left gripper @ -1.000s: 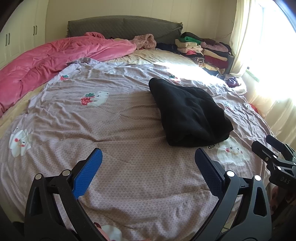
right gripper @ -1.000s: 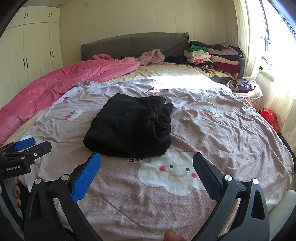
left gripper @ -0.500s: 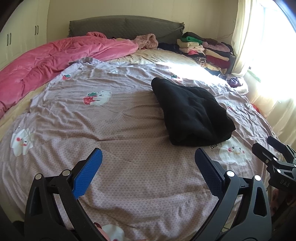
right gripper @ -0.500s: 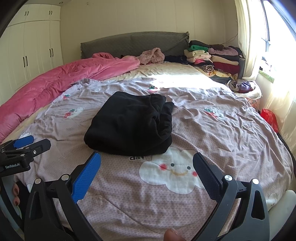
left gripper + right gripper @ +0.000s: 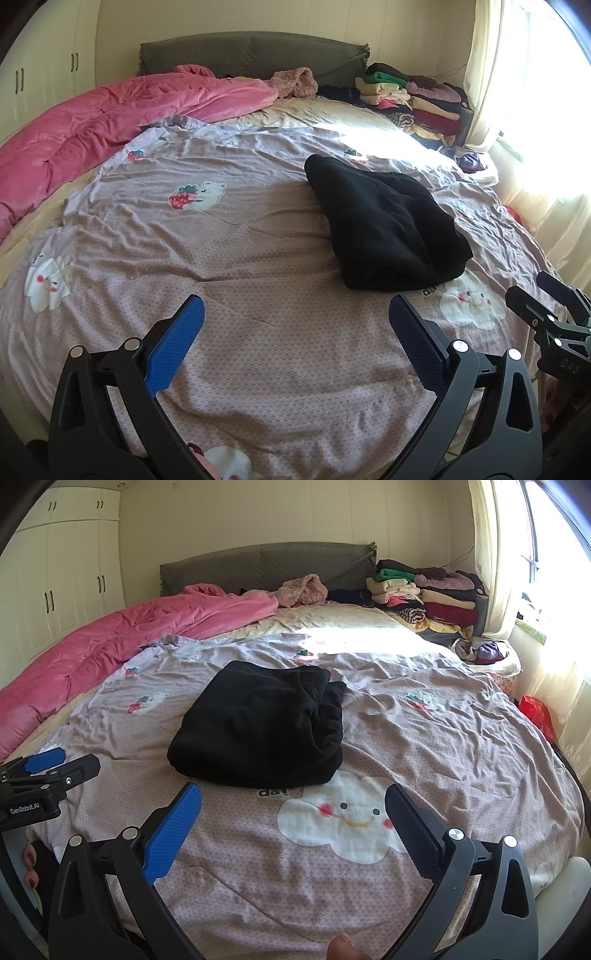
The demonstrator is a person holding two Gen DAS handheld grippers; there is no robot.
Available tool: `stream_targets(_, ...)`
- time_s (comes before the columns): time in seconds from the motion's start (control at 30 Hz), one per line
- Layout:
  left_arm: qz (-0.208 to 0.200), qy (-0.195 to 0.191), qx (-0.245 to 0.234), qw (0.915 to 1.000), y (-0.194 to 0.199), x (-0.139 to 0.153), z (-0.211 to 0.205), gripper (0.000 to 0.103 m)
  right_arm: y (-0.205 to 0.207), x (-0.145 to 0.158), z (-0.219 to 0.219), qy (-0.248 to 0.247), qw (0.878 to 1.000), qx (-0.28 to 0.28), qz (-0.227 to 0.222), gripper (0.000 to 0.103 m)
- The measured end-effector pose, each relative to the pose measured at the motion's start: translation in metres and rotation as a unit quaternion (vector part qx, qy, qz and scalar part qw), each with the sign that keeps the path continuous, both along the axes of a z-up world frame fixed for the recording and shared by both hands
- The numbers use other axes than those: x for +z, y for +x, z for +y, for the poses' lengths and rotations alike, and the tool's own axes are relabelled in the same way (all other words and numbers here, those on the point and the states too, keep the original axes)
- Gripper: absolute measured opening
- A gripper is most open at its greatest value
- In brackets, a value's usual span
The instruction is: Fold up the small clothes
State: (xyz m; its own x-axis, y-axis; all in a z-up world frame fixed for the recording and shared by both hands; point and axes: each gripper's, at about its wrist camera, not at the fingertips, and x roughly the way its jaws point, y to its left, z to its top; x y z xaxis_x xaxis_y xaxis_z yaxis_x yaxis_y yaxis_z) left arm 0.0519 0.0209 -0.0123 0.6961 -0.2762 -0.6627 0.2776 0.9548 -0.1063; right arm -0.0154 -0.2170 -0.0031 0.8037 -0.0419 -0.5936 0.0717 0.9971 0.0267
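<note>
From my left wrist, my left claw point(image 5: 295, 325) hangs spread and empty above the bed point(image 5: 258, 387); the folded black garment point(image 5: 384, 225) lies ahead-right. From my right wrist, my right claw point(image 5: 293, 812) gapes too, garment point(image 5: 262, 723) just beyond, likely finished.

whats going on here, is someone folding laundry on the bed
Yes. A person holds a hand-held gripper in each hand over a bed. The black garment lies folded into a compact bundle on the lilac cartoon-print bedspread, touched by neither tool. The left hand-held gripper and the right hand-held gripper are both open and empty, just short of it. Stacks of folded clothes sit near the headboard.
</note>
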Motion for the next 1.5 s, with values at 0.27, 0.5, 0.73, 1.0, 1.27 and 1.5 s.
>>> stream_targets(0.27,0.000,0.002,0.001,1.0000,-0.001,0.000,-0.001,0.094,-0.002,-0.001,-0.001,-0.001,1.000,-0.002,0.003,0.099)
stream_targets(0.5,0.000,0.002,0.001,1.0000,0.000,0.000,0.001,0.094,-0.001,0.000,0.000,-0.002,1.000,-0.002,0.002,0.099)
stream_targets(0.73,0.003,0.002,0.003,1.0000,0.001,0.000,0.003,0.094,-0.001,0.000,0.000,-0.001,1.000,-0.003,0.003,0.099)
stream_targets(1.0,0.005,0.020,0.022,0.9995,0.003,-0.001,0.011,0.094,-0.002,0.000,-0.002,-0.004,1.000,-0.004,0.003,0.099)
stream_targets(1.27,0.006,0.026,0.030,0.9992,0.002,0.001,0.011,0.094,-0.001,0.000,-0.001,-0.004,1.000,-0.005,0.003,0.099)
stream_targets(1.5,0.018,0.036,0.034,0.9986,0.005,0.000,0.014,0.094,-0.005,-0.003,-0.017,-0.006,1.000,-0.020,0.010,0.099)
